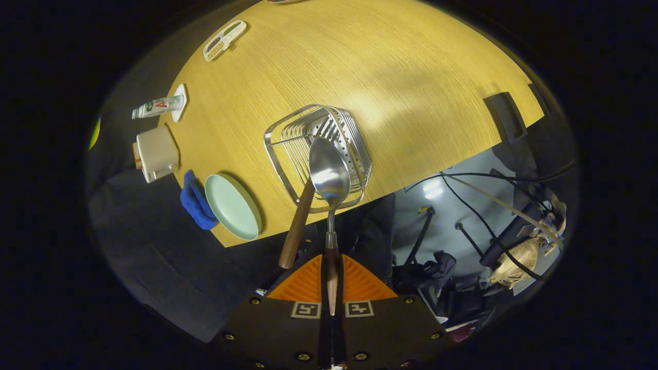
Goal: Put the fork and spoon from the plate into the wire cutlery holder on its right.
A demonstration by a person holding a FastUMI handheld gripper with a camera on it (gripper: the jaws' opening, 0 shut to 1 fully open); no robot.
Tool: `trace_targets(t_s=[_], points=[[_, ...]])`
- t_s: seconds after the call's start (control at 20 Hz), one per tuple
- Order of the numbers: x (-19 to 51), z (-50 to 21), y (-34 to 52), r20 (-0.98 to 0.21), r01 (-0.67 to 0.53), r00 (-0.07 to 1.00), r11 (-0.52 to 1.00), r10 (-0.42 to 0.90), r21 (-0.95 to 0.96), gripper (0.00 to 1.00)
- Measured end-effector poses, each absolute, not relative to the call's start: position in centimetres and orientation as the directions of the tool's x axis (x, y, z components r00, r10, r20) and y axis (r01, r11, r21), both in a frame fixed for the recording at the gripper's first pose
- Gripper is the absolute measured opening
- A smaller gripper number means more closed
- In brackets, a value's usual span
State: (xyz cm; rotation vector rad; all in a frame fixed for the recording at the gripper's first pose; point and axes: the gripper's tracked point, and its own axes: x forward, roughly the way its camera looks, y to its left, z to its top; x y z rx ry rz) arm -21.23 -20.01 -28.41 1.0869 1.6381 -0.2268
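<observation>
My gripper point(331, 264) is shut on the wooden handle of the spoon point(329, 174), which sticks straight out ahead of the fingers. The spoon's metal bowl hangs over the near side of the wire cutlery holder point(285, 139) on the wooden table point(411, 77). The fork point(296, 228) stands in the holder, its tines down inside the wires and its brown handle leaning out over the near rim, just left of the spoon. The pale green plate point(234, 205) lies bare to the holder's left, at the table's edge.
A blue cloth point(195, 200) lies against the plate's far side. Beyond it are a white box point(157, 153), a small bottle point(157, 107) and a divided white tray point(224, 39). Off the table's edge, cables and gear point(514, 241) cover the grey floor.
</observation>
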Motion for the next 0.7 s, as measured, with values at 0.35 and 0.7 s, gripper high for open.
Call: trace_targets(t_s=[0.35,0.7], points=[[-19.9,-28.5,-21.5,-0.865,0.724,-0.048,0.614,0.500,0.315,0.07],[-17.9,-28.2,-22.0,-0.892,0.725,0.034,0.604,0.451,0.333,0.20]])
